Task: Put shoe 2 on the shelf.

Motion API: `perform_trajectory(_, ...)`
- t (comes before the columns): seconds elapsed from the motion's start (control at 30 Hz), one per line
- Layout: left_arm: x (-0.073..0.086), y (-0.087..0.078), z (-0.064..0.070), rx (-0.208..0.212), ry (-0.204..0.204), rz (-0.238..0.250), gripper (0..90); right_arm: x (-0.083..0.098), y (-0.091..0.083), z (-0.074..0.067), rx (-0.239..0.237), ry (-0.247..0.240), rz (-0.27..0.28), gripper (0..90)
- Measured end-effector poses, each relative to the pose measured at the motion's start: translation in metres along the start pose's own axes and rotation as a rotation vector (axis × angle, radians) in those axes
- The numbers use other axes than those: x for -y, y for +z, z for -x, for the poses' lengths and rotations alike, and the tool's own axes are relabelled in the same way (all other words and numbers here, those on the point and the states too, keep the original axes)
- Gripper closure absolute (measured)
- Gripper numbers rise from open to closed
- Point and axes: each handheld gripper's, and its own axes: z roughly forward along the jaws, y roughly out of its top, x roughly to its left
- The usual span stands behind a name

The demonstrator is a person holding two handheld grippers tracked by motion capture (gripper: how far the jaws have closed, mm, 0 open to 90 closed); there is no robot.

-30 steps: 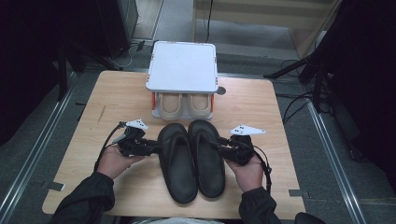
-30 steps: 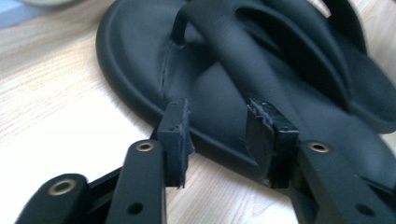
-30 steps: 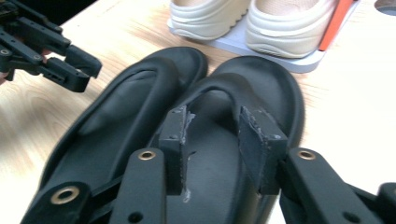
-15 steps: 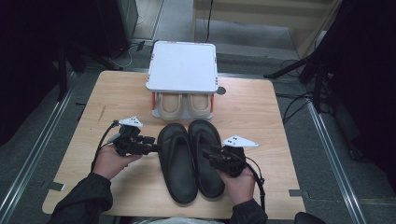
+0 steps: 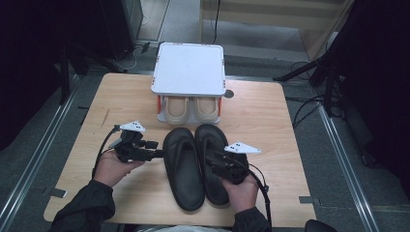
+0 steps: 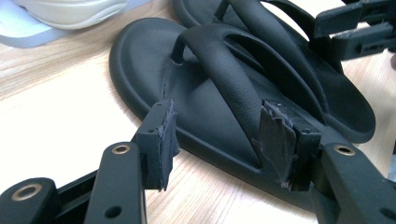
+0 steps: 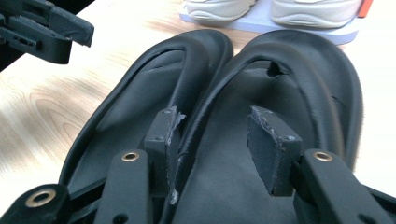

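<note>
The left gripper (image 5: 157, 153) has just been opening its jaws, now released astride the left black flip-flop's (image 5: 182, 166) outer edge, strap between the pads in the left gripper view. The right gripper (image 5: 212, 162), likewise just opened, straddles the right flip-flop's (image 5: 212, 159) inner rim. Both flip-flops lie mid-worktop (image 5: 270, 121), near its front edge, before the shoe rack (image 5: 188, 67) holding beige shoes (image 5: 191, 108).

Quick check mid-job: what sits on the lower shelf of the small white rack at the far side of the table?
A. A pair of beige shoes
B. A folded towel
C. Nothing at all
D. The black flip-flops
A: a pair of beige shoes stands side by side under the white rack, while the black flip-flops lie on the table in front of it.
</note>
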Motion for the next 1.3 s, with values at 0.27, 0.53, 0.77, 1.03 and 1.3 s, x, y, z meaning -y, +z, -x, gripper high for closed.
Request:
perform_trajectory(0.27,-0.001,0.002,-0.002,-0.008,-0.005,-0.001,45.3,0.003,0.011,-0.010,0.015,-0.027,-0.024,44.7)
perform_trajectory(0.53,-0.001,0.001,-0.002,-0.012,-0.007,0.003,45.2,0.003,0.028,-0.020,0.038,-0.046,-0.036,38.3)
perform_trajectory(0.77,-0.002,0.000,-0.002,-0.013,0.000,0.024,45.1,0.004,0.040,-0.029,0.086,-0.068,-0.045,43.4)
perform_trajectory(1.03,-0.003,-0.002,-0.002,-0.005,0.003,0.042,44.9,0.004,0.050,-0.032,0.137,-0.041,-0.053,48.6)
perform_trajectory(1.3,-0.003,-0.003,-0.003,-0.009,0.001,0.045,44.9,0.006,0.055,-0.034,0.152,-0.043,-0.062,54.5)
